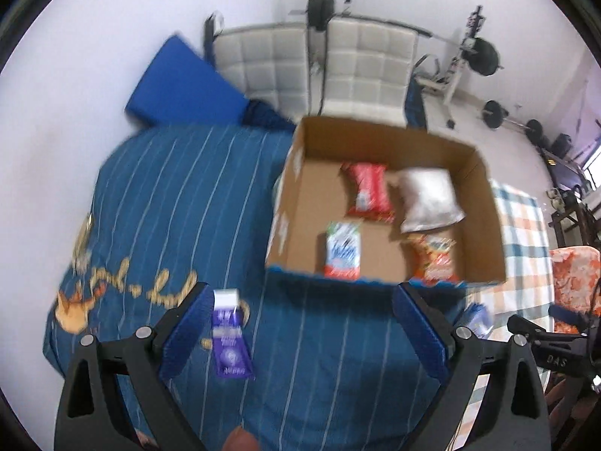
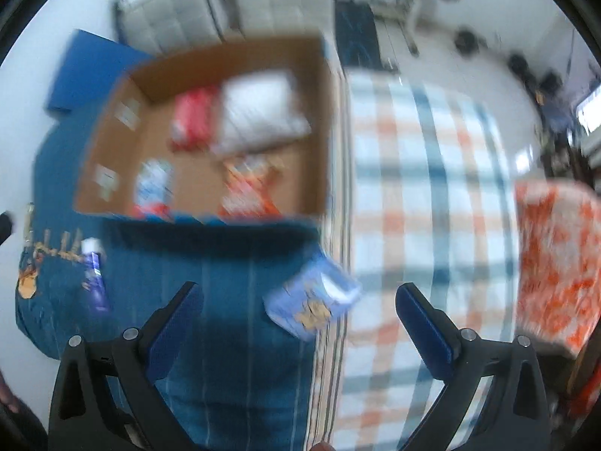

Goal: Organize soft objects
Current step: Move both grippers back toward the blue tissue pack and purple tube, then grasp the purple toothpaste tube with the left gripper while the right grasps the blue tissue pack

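Observation:
An open cardboard box sits on a blue striped bedspread. Inside lie a red packet, a silvery white pouch, a white-and-red packet and an orange packet. A purple sachet lies on the bedspread beside the left finger of my left gripper, which is open and empty. My right gripper is open too, above a light blue packet lying at the edge of the blue spread. The right wrist view is blurred.
A checked blue-and-orange cloth covers the bed to the right of the box. An orange-and-white patterned cushion lies at far right. A blue pad, two white quilted chairs and gym weights stand beyond the bed.

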A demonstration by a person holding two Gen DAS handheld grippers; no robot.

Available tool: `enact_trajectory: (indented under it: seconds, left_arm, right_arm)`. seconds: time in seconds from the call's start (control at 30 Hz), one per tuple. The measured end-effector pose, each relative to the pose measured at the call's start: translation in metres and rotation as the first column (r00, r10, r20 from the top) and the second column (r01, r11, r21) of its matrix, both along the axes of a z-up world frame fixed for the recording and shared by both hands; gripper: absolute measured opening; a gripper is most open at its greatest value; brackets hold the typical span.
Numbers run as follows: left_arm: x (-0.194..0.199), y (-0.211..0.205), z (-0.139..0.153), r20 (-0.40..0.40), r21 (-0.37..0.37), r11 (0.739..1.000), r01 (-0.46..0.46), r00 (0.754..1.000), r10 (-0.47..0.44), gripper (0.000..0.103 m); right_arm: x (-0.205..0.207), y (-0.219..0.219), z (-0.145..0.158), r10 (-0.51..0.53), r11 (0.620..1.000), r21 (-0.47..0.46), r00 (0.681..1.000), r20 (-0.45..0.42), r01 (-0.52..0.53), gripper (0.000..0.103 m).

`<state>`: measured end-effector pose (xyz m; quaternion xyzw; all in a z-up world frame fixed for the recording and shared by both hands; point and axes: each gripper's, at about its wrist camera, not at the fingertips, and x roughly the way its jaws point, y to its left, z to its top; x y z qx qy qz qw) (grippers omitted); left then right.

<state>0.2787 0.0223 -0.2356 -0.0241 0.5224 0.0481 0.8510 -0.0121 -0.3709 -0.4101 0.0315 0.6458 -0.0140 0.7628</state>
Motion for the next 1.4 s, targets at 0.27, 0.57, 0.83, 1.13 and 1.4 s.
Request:
enact_trajectory:
  seconds: [0.27, 0.57, 0.83, 1.13, 1.4]
  left_arm:
    - [-0.021, 0.042, -0.072, -0.174, -0.057, 0.987, -0.15, 0.975, 0.138, 0.097]
    - [-0.033, 0.11, -0.129, -0.294, -0.105, 0.936, -0.336, 0.91, 0.293, 0.097]
    - [-0.018, 0.13, -0.18, -0.384, -0.13, 0.93, -0.343, 0.882, 0.272, 0.097]
    - [0.014, 0.129, -0.247, -0.51, -0.088, 0.952, -0.295, 0.834, 0.211, 0.097]
    - [0.01, 0.126, -0.242, -0.465, -0.116, 0.958, -0.262, 0.866, 0.181, 0.076]
  right_arm:
    - [-0.013, -0.055, -0.118, -0.392, 0.861, 0.229, 0.879, -0.272, 0.455, 0.103]
    - [-0.01, -0.06, -0.176, -0.518, 0.785, 0.191, 0.794, -0.318, 0.589, 0.1]
    - [-0.01, -0.052, -0.168, -0.375, 0.9, 0.099, 0.869, -0.324, 0.425, 0.06]
    - [-0.034, -0.011, -0.167, -0.165, 0.983, 0.022, 0.927, -0.337, 0.183, 0.059]
    - [-0.038, 0.02, -0.169, -0.085, 0.996, 0.0, 0.94, -0.331, 0.09, 0.059]
